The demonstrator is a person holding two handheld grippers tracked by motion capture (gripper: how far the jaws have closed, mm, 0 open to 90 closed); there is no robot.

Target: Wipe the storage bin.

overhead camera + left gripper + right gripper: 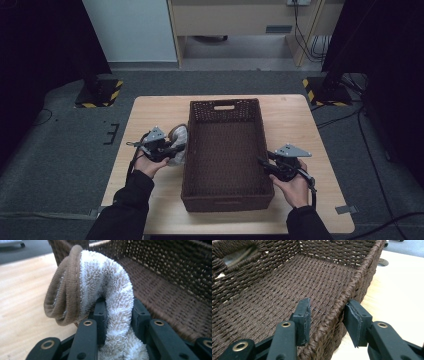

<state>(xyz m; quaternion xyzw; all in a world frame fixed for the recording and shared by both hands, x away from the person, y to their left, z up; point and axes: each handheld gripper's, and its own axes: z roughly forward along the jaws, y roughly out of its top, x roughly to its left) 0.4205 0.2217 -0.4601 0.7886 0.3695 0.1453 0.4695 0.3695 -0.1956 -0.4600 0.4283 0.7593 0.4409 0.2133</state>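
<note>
High view first: the worktop [150,112] is a pale wooden square, and a long dark brown woven basket [226,197] sits along its middle, running from near the front edge toward the far edge, with a handle slot cut in its far end wall. Inside, its woven floor is bare.

Both dark-sleeved forearms come up from the front edge, one on each side of the basket. The left hand [148,163] sits palm-in beside the basket's left wall, about halfway along it, wrist bent so the left tongs [176,148] point level toward that wall. The right hand [294,187] lies at the basket's right wall nearer the front edge, with the right tongs [261,162] aimed inward and slightly away from the person, reaching the rim.

Left gripper view: the left tongs [118,315] are pinched on a rolled towel [107,287], white terry with a brown bound edge. The pads press its lower part from both sides, and the roll curls up and over to the left above them. The towel is held just outside the basket's left wall [175,277], off the worktop surface as far as I can tell.

Right gripper view: the right tongs [327,318] straddle the basket's right rim [342,302], one jaw inside over the woven floor, the other outside over the worktop [402,285]. The jaws are partly spread; the outer pad lies against or just beside the rim and the inner pad stands a little apart from it.
</note>
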